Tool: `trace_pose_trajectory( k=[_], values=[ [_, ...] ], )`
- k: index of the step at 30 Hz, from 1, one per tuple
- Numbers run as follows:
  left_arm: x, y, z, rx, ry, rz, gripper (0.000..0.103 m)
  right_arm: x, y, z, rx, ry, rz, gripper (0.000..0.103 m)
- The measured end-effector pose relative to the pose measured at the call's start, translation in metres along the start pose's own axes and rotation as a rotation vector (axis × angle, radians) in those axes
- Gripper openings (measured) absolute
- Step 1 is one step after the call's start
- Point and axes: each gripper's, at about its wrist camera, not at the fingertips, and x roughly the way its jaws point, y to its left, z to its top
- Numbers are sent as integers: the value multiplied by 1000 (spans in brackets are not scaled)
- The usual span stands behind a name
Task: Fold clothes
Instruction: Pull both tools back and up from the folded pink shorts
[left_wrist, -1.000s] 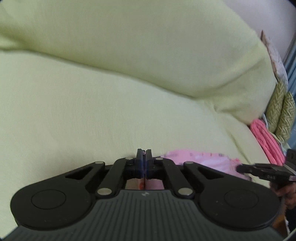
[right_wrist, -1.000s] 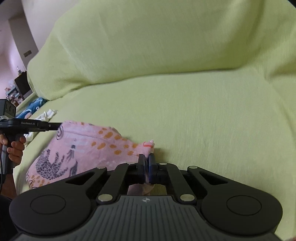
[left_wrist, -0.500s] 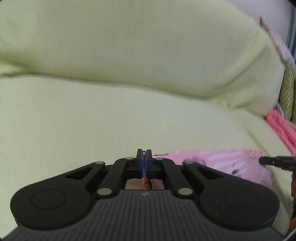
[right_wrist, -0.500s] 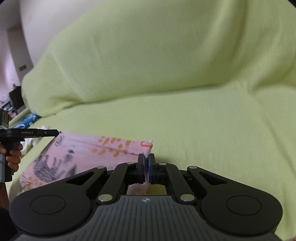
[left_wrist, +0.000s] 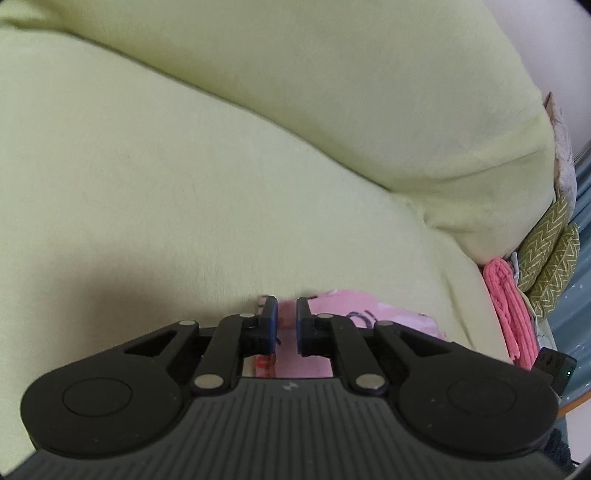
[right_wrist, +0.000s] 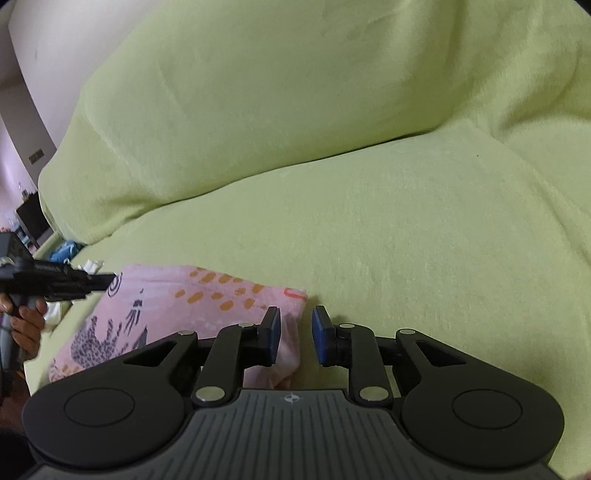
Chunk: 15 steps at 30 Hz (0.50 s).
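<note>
Pink printed garment (right_wrist: 177, 306) flat, long axis across yellow-green sofa (right_wrist: 406, 221), both jaws parted, gripping nothing

Pink garment's (left_wrist: 317, 314) near part behind gripper body

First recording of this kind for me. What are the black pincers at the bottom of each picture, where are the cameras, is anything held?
No robot: a person holds a two-finger gripper in each hand, and a fisheye camera on each looks forward along it. One picture is from the left gripper, the other from the right gripper. Both are low over a light green sofa cover, where a pink printed garment lies. The right gripper's jaws have just been opening. The garment's corner lies partly between them, but on neither gripper do the pads press on it, so nothing is held. A pink knitted item and patterned cushions sit at the sofa's end.
</note>
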Motion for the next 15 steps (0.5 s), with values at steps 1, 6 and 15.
trace_pose_trajectory(
  k=[1,6,15],
  values=[
    [2,1,-2,-8,10,-5,5,2,0,2,6,2,5,23],
    [8,6,-5,-50,-9,-16,0,9,-4,4,29,9,25,17],
    [-21,-18,0,105,-175,45,0,-10,5,9,-18,-125,50,2]
  ],
)
